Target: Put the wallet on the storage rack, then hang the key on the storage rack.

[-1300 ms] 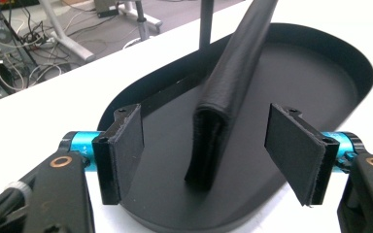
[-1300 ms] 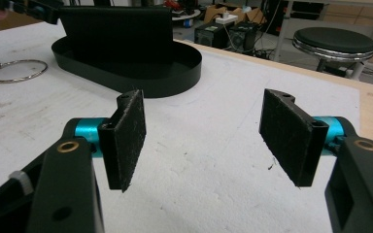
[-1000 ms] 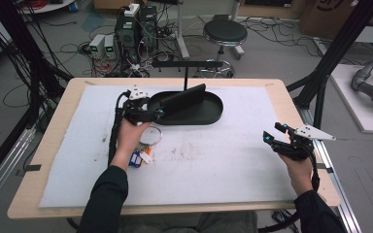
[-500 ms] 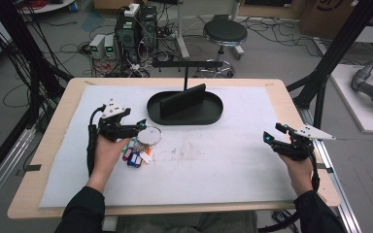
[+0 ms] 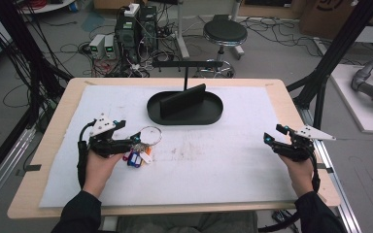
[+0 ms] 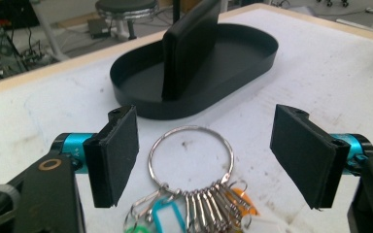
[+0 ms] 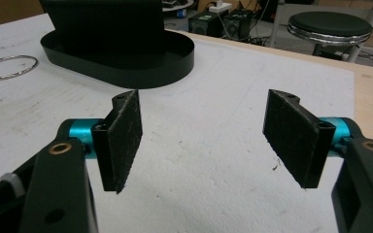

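Note:
A bunch of keys on a large metal ring (image 5: 148, 135) lies on the white mat, with coloured tags (image 5: 136, 157) fanned toward me. My left gripper (image 5: 130, 138) sits low at the bunch with its jaws open. In the left gripper view the ring (image 6: 192, 155) lies between the two pads, touching neither, and the left gripper (image 6: 208, 145) holds nothing. A black oval tray (image 5: 213, 114) with an upright black block (image 5: 182, 99) stands beyond. My right gripper (image 5: 272, 134) hovers open at the right. Its pads (image 7: 121, 141) have only bare mat between them.
The white mat (image 5: 233, 165) covers most of the wooden table (image 5: 60, 121). A black T-shaped stand (image 5: 187, 64) rises behind the tray. Off the table's far edge are a stool (image 5: 225, 33), cables and electronics boxes on the floor. Black frame posts stand at both sides.
My left gripper has drawn back from the tray's left end toward me and come down at the key ring. The right gripper has stayed put.

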Motion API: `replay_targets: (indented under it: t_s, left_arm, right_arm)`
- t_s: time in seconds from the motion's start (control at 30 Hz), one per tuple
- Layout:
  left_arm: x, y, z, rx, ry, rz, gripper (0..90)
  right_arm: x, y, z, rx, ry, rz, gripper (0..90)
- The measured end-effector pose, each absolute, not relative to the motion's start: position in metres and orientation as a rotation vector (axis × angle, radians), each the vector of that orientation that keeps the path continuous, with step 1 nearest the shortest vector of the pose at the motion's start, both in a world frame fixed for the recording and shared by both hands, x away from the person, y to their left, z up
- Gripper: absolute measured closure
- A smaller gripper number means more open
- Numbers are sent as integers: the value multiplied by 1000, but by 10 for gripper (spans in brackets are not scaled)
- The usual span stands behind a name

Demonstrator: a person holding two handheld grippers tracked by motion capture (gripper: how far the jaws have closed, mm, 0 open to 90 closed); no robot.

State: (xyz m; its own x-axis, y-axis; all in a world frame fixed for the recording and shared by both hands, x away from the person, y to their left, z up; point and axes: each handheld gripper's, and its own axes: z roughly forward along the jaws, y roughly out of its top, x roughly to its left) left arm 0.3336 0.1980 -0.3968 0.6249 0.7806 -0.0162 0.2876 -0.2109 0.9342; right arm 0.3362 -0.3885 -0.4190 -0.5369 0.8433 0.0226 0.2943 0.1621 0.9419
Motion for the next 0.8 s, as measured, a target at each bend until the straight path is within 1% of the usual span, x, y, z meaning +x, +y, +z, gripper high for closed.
replay_targets:
  t_s: [0.13, 0.23, 0.37, 0.4, 0.43, 0.47, 0.5, 0.57, 0.67, 0.73, 0.8]
  left_arm:
    - [342, 200, -399, 1783, 895, 563, 253]
    - [351, 201, -400, 1768, 922, 525, 247]
    - [365, 199, -404, 1789, 966, 490, 248]
    - [367, 199, -406, 1799, 974, 481, 297]
    - [369, 199, -407, 1802, 979, 482, 297]
    - [370, 199, -408, 1809, 971, 478, 339]
    - [371, 199, -409, 1816, 967, 475, 363]
    - [373, 199, -411, 1815, 975, 459, 371]
    - [378, 196, -417, 1845, 991, 424, 425]
    - [382, 194, -422, 1873, 1018, 415, 432]
    - [387, 193, -426, 1900, 1039, 407, 465]
  right_arm:
    - [336, -389, -419, 1078, 1916, 1377, 311]
    - [336, -390, -419, 1071, 1917, 1374, 311]
    - [336, -390, -419, 1072, 1919, 1371, 311]
    - [336, -390, -419, 1073, 1919, 1373, 310]
    - [336, -390, -419, 1073, 1919, 1373, 310]
    - [336, -390, -419, 1073, 1919, 1373, 310]
    - [337, -389, -419, 1074, 1922, 1373, 310]
    - [337, -389, -420, 1072, 1925, 1372, 310]
    - [337, -388, -420, 1074, 1931, 1371, 310]
    - [337, -388, -420, 1069, 1933, 1369, 310]
    - [337, -388, -420, 1061, 1934, 1367, 310]
